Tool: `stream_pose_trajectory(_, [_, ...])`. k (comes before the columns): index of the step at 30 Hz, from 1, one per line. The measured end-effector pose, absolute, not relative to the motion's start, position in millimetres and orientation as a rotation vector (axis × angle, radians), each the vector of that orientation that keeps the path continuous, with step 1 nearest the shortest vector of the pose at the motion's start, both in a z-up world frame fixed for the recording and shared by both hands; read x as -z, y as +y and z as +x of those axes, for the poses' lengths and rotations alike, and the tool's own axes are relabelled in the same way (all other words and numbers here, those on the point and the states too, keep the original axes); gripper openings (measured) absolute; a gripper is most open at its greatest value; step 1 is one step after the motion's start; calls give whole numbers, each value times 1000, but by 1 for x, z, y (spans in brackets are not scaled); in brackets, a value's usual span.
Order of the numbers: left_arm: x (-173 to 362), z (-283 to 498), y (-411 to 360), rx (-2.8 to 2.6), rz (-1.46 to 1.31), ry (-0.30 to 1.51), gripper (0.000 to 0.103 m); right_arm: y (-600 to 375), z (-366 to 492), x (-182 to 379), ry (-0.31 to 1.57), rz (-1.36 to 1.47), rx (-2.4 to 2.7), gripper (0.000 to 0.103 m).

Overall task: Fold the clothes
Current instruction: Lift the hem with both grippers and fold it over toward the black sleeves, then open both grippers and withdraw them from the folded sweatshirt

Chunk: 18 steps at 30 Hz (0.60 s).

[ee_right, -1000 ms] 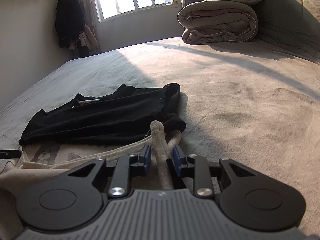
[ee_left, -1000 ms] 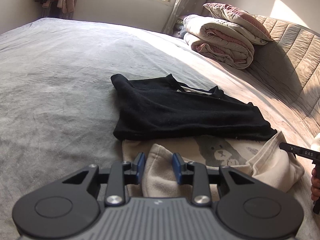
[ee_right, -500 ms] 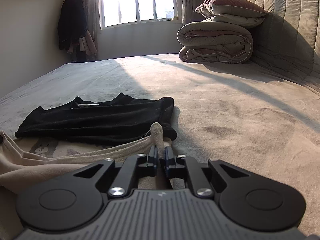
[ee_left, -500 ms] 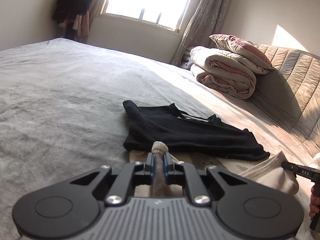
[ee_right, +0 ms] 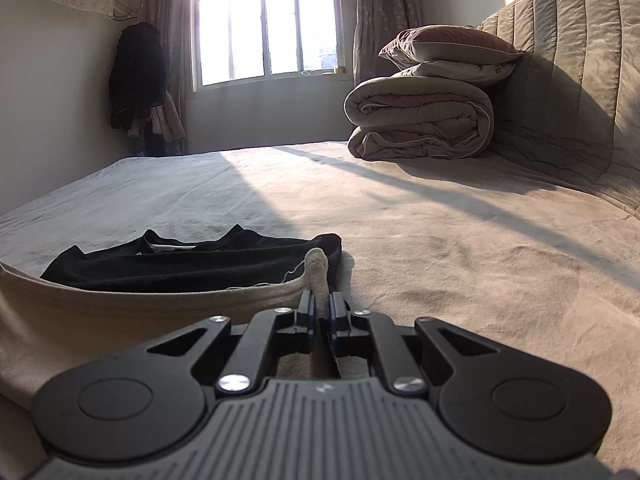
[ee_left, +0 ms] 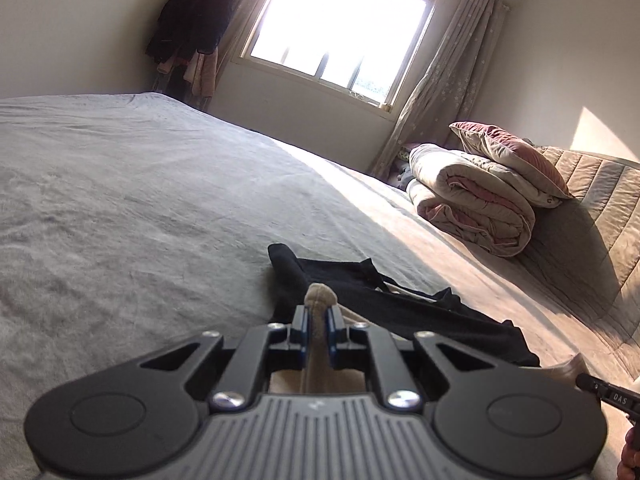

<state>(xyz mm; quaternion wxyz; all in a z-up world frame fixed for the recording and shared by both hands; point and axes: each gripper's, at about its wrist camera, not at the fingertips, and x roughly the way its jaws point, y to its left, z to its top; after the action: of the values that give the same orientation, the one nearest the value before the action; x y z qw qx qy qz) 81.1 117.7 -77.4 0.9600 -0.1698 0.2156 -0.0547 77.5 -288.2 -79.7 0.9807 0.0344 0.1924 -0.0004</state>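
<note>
Right now my left gripper (ee_left: 319, 322) has its blue-lined fingers (ee_left: 304, 334) pinched tight on a bunched tip of the cream-coloured soft cotton garment (ee_left: 319, 300), which pokes up just past them. My right gripper (ee_right: 319, 312) is clamped the same way on another corner of that garment, the cloth standing up between its fingers (ee_right: 307, 312).

Only the right wrist view shows the garment's hem stretched in a taut band (ee_right: 160, 300) running away to my left, with a broad sheet of it hanging below. Only the left wrist view shows my other tool's black tip and a bit of my right hand (ee_left: 630, 456) at the lower right edge.

Just beyond both sets of fingers lies the flat black knit top (ee_left: 400, 300) on the grey plush bedspread (ee_left: 120, 200); in the right view it sits behind the raised hem (ee_right: 180, 264).

Farther off are the rolled beige quilt (ee_right: 420, 120) with a maroon pillow (ee_right: 448, 42) on it, the padded headboard (ee_right: 560, 80), the bright window (ee_right: 268, 20) and dark clothes hanging in the corner (ee_right: 136, 76).

Compared with a second ago, both pairs of fingers have closed from open, and the cream garment has been lifted off the bed, hiding its bear print.
</note>
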Motion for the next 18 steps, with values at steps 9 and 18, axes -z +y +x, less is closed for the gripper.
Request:
stream_pose_trajectory(9, [95,97,110,7,-221,582,29,-288,91,98,529,54,23,17])
stream_pose_trajectory(18, [76,69,86,195,-154,485,37,-269,75,80,459,-9,-25,17])
